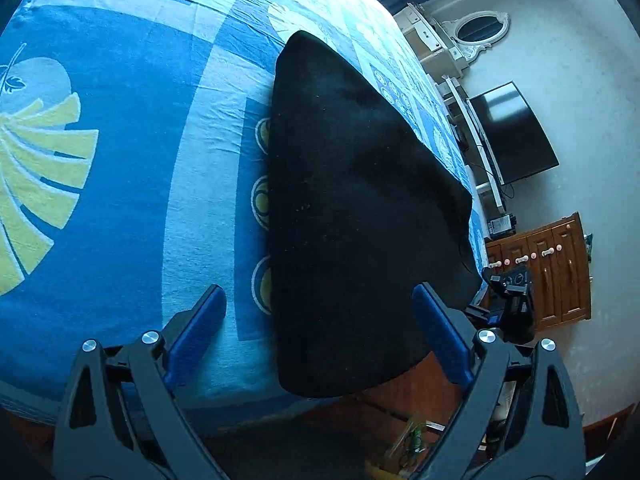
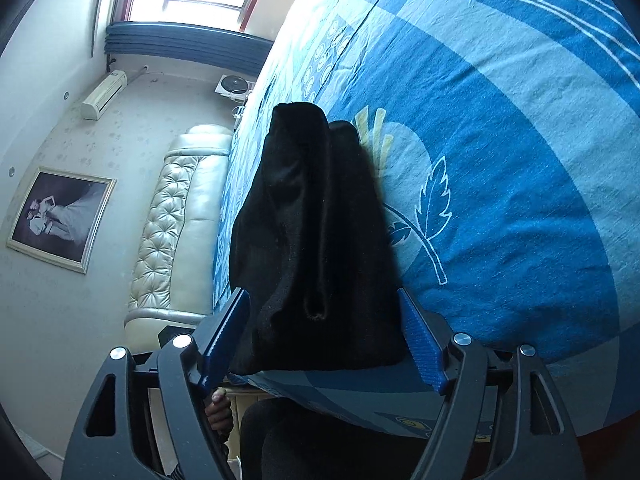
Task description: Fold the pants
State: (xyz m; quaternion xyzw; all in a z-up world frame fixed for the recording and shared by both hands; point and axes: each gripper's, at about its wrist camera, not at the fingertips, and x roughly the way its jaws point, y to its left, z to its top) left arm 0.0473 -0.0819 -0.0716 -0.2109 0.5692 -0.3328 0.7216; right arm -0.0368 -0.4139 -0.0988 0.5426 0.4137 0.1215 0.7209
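Lying folded on the bed (image 1: 120,220), black pants (image 1: 352,216); both tools spread, empty.

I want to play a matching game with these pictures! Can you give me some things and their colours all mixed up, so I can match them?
Things:
1. pants
2. bedspread
3. cabinet
4. headboard

Colours:
A. brown wood
B. cream
C. black
D. blue with yellow patterns

Pairs: 1-C, 2-D, 3-A, 4-B
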